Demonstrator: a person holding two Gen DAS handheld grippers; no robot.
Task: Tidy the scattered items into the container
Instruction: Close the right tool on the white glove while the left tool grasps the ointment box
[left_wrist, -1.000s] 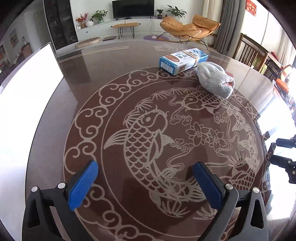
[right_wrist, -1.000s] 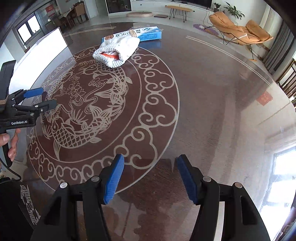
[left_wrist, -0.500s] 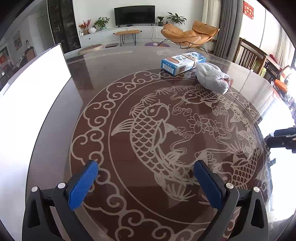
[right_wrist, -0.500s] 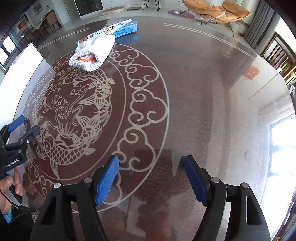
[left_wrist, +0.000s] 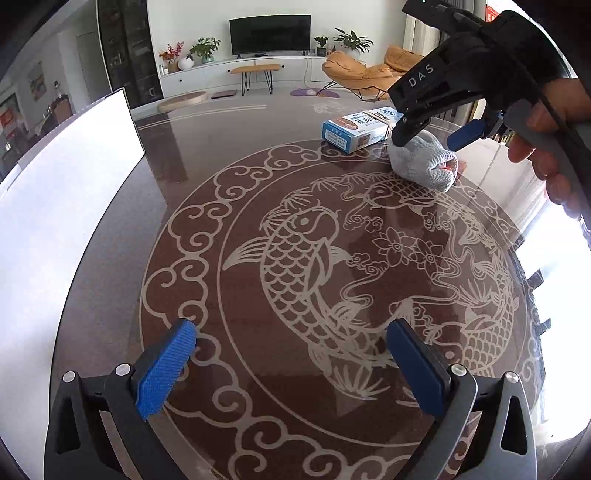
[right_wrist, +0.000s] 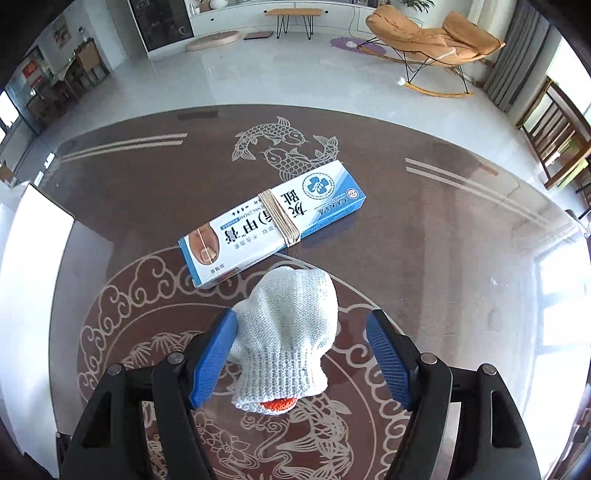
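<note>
A white knitted glove (right_wrist: 288, 332) with an orange patch at its cuff lies on the dark round table (right_wrist: 443, 240). My right gripper (right_wrist: 301, 317) hangs open over it, pointing steeply down, with the glove between the blue pads and not squeezed. Just beyond the glove lies a blue and white cream box (right_wrist: 273, 221) with rubber bands around it. In the left wrist view the right gripper (left_wrist: 430, 142) hovers over the glove (left_wrist: 424, 170), beside the box (left_wrist: 360, 129). My left gripper (left_wrist: 291, 328) stands open over the fish pattern, holding nothing.
A white container (left_wrist: 66, 184) stands at the table's left edge; it is overexposed and its inside is hidden. A person's hand (left_wrist: 546, 122) holds the right gripper's handle. Wooden chairs (right_wrist: 554, 140) stand past the table's right side.
The right gripper swept across the table to the glove and its jaws widened. It now shows at the upper right of the left wrist view. The left gripper stayed almost still.
</note>
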